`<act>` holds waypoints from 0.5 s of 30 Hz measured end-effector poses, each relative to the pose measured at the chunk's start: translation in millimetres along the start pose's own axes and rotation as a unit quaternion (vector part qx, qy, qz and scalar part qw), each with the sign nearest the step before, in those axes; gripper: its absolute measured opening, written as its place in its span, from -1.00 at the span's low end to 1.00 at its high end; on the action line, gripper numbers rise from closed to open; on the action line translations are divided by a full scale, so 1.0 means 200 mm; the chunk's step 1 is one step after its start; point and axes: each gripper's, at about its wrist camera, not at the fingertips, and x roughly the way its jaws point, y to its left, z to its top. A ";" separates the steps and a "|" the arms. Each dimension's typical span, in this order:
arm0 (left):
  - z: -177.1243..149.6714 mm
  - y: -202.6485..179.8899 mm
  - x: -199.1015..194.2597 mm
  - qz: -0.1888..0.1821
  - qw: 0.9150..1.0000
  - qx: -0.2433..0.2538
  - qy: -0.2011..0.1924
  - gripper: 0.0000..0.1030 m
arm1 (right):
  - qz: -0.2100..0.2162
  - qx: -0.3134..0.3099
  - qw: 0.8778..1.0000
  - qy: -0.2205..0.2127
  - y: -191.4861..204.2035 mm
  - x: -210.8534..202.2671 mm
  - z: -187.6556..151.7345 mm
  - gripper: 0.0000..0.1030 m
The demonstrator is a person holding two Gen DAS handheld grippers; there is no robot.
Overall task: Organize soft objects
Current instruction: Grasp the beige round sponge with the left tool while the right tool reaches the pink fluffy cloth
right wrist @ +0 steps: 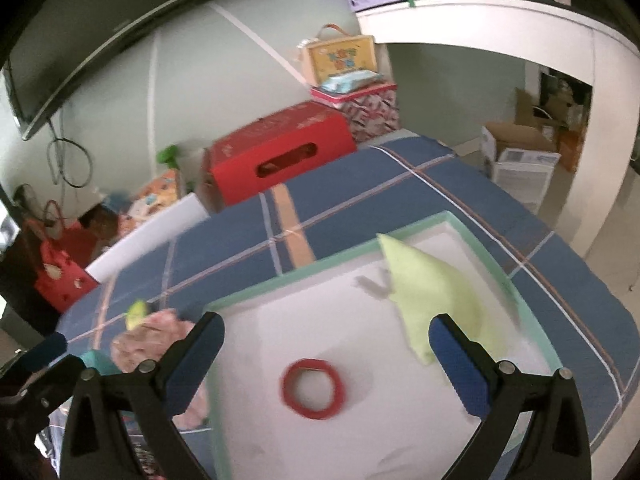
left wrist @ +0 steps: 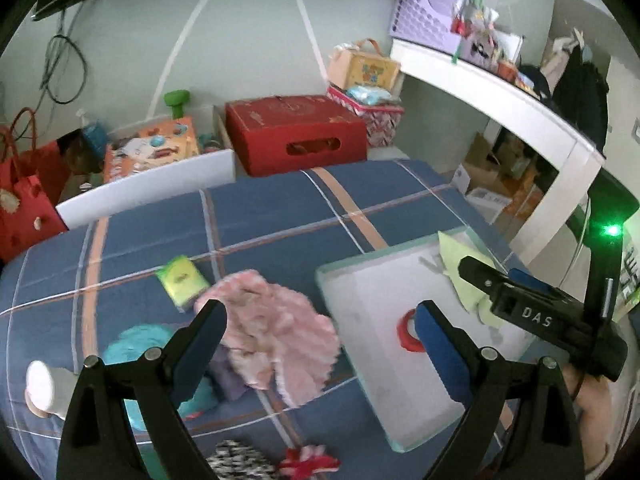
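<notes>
A white tray with a mint rim (left wrist: 324, 276) (right wrist: 320, 268) lies on the blue plaid bed. In it are a light green cloth (right wrist: 432, 296) (left wrist: 456, 256) and a red hair band (right wrist: 312, 390) (left wrist: 406, 332). Left of the tray lie a pink fluffy cloth (left wrist: 272, 336) (right wrist: 156, 336), a teal cloth (left wrist: 136, 344), a green-yellow sponge pack (left wrist: 182, 282), a white sock (left wrist: 44, 388), a black-and-white item (left wrist: 236, 460) and a red bow (left wrist: 308, 462). My left gripper (left wrist: 320, 332) is open above the pink cloth. My right gripper (right wrist: 326, 344) is open and empty above the tray.
A red box (left wrist: 296, 136) (right wrist: 276, 152), a white bin of toys (left wrist: 152, 160) and a red gift bag (left wrist: 24, 208) stand beyond the bed. A white desk (left wrist: 500, 96) stands to the right, with cardboard boxes (right wrist: 520, 160) under it.
</notes>
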 end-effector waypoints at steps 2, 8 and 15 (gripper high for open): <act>0.00 0.08 -0.05 0.011 1.000 -0.011 -0.011 0.85 | 0.011 -0.012 1.000 -0.001 0.07 -0.02 0.01 1.00; -0.03 0.42 -0.21 0.027 0.996 -0.078 -0.036 0.85 | 0.047 -0.047 0.998 0.018 0.28 0.00 -0.01 1.00; -0.13 0.78 -0.34 0.066 0.986 -0.147 -0.051 0.84 | 0.050 -0.101 0.993 0.035 0.52 0.03 -0.06 1.00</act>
